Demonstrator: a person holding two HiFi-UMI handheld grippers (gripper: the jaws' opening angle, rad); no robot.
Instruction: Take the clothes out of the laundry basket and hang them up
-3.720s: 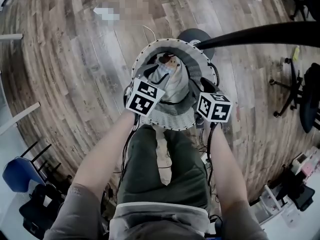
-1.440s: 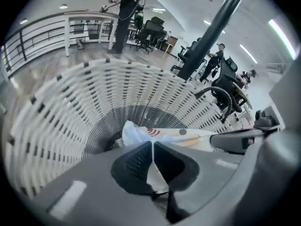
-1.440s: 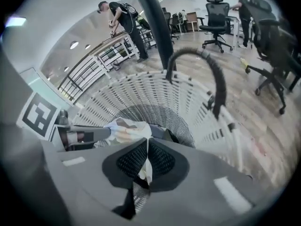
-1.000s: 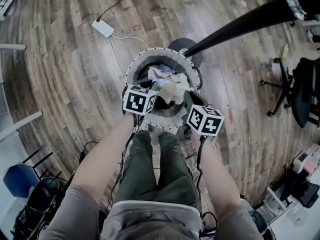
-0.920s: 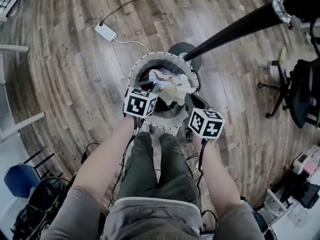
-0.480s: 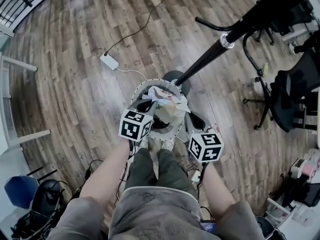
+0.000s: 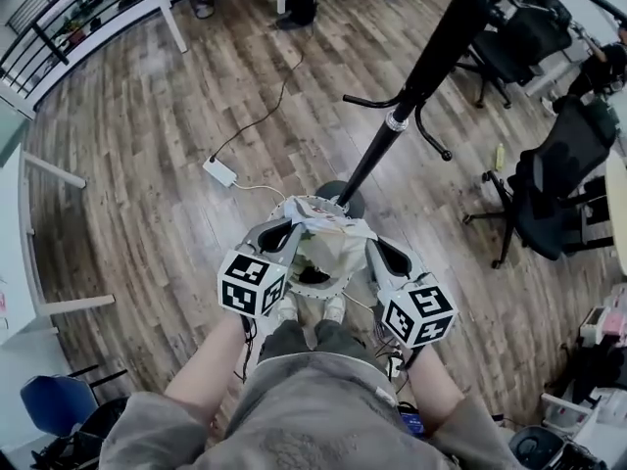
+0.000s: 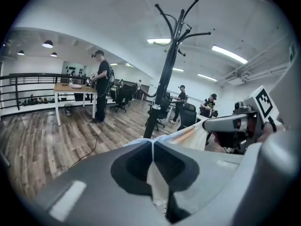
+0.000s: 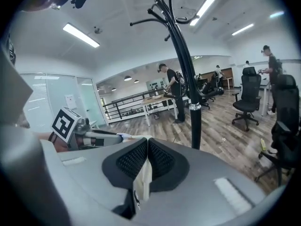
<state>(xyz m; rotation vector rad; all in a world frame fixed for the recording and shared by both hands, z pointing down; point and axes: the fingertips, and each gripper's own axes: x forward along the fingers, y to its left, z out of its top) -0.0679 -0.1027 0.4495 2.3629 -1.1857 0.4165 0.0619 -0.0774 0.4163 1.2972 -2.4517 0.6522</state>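
Coat stand point(image 7: 394, 123) just behind basket point(image 7: 312, 282); chairs point(image 7: 560, 179) rt, cable point(image 7: 263, 117) lt.

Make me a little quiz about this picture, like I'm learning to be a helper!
1. True or false: the left gripper and the right gripper are both shut on the same cream cloth.
2. What stands just behind the laundry basket? A) a black coat stand B) a ladder C) a fridge
3. Fill the gap: the floor is made of ___ planks.

Key: 1 true. 2 A. 3 wood.
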